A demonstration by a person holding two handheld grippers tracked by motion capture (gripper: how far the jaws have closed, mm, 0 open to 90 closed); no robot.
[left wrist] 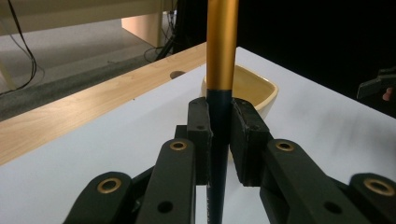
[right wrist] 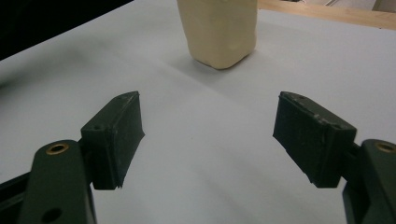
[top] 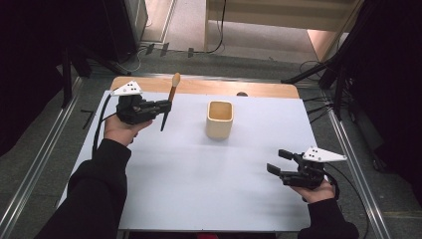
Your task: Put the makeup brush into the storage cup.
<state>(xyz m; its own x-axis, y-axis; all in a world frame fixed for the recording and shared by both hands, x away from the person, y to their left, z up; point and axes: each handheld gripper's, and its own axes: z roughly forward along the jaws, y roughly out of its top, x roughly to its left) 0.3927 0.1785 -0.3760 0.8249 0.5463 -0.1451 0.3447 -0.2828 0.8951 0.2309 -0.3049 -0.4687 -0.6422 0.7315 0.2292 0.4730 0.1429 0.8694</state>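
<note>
The brush (top: 169, 99) was held tight in the left gripper (top: 166, 105), pinched on its dark handle, its tip pointing up. The cup (top: 219, 119) stood on the white table (top: 199, 189), just past that gripper. The right gripper (top: 278, 162) was wide open, with nothing in it. The brush should probably be carried over the cup, kept straight, and lowered slowly.

No text, label, brand name, number or sign can be read in any of the views. A few small dark dots are seen on the grey three-cornered plates (top: 127, 88) atop the hand-held tools, but no characters are formed by them. A faint mark low on the dark blue and gold brush handle (left wrist: 218, 140) is too blurred to be read.
</note>
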